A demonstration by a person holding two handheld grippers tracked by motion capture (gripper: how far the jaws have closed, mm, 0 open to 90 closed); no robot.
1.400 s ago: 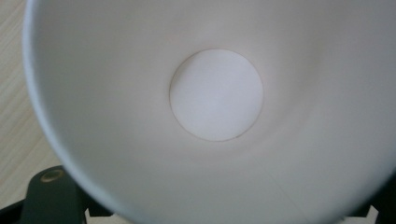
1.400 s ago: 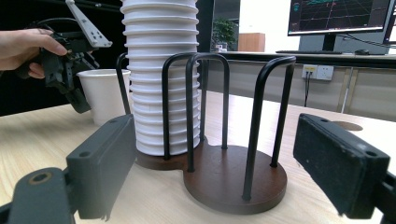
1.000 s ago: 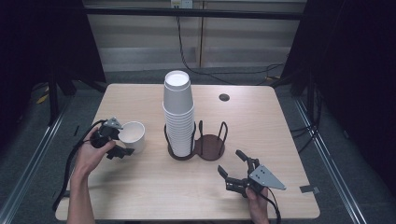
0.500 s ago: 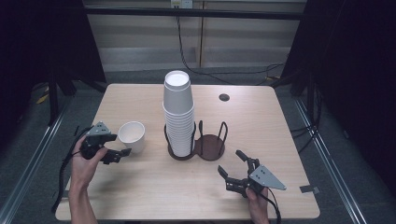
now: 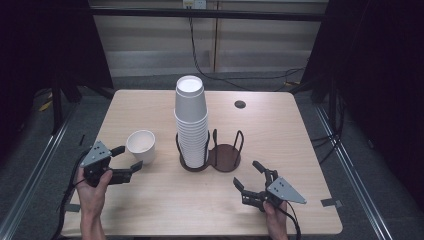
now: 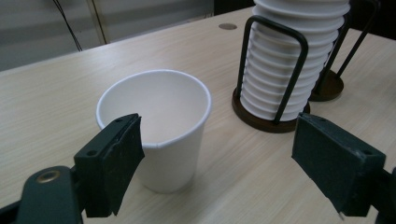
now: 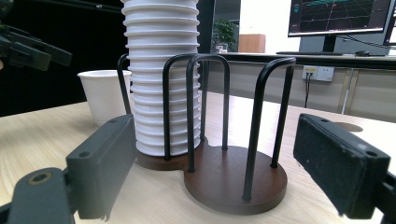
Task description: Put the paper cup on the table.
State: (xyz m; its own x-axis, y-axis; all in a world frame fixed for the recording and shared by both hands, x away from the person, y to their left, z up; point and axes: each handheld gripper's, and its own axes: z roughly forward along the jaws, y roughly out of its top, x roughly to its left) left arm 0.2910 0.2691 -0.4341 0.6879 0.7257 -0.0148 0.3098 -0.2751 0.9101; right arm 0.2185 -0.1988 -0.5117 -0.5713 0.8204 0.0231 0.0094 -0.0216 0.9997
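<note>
Fingers of the left gripper gape wide beside 1 loose white cup left of centre, ready to clasp it, while the right gripper, equally wide, faces the holder's empty ring.

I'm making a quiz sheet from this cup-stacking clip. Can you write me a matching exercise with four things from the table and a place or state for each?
Things:
1. single paper cup
2. stack of cups
3. right bay of the holder
4. left gripper

States:
A. empty, only a brown base and black hoops
B. jaws open, apart from the cup
C. upside down in the holder's left bay
D. upright on the bare table, mouth up

Pairs: 1-D, 2-C, 3-A, 4-B
</note>
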